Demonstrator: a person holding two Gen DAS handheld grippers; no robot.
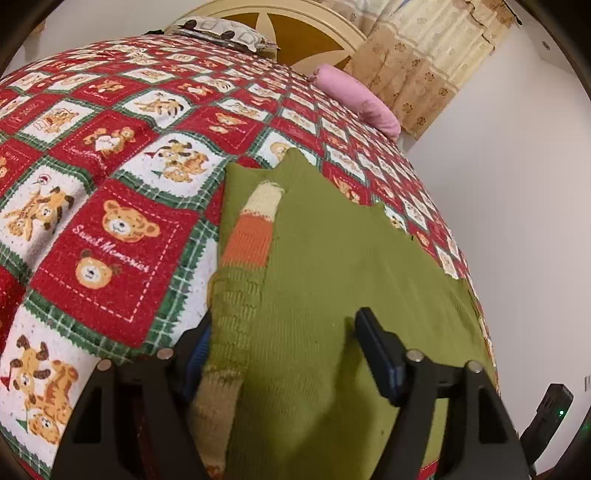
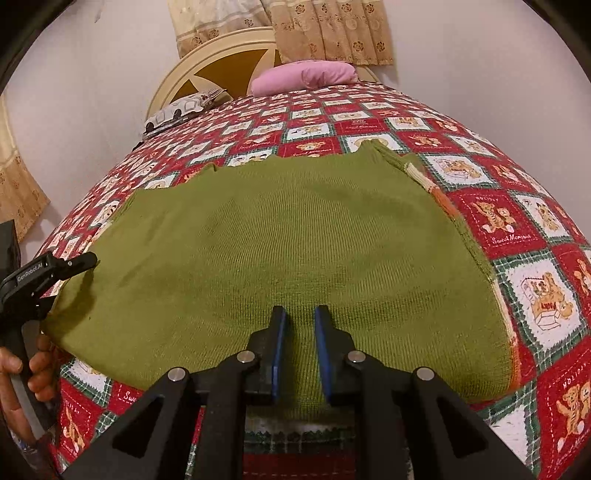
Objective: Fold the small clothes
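Observation:
A green knit sweater [image 2: 280,240] lies flat on the bed, with an orange and cream striped sleeve [image 1: 251,236] folded in along its side. My right gripper [image 2: 300,314] sits at the near hem, its blue pads close together with green knit pinched between them. My left gripper [image 1: 286,321] stands wide at the sweater's side edge. One of its fingers [image 1: 376,350] rests on top of the cloth, while the other is half hidden beside the folded sleeve. In the right wrist view the left gripper [image 2: 70,266] shows at the sweater's left edge, held by a hand [image 2: 22,369].
The bed carries a red, white and green teddy-bear quilt [image 1: 110,240]. A pink pillow [image 2: 306,77] and a patterned pillow [image 2: 177,109] lie by the round headboard [image 2: 221,62]. Curtains [image 2: 332,29] hang behind, and a white wall [image 1: 517,184] runs alongside the bed.

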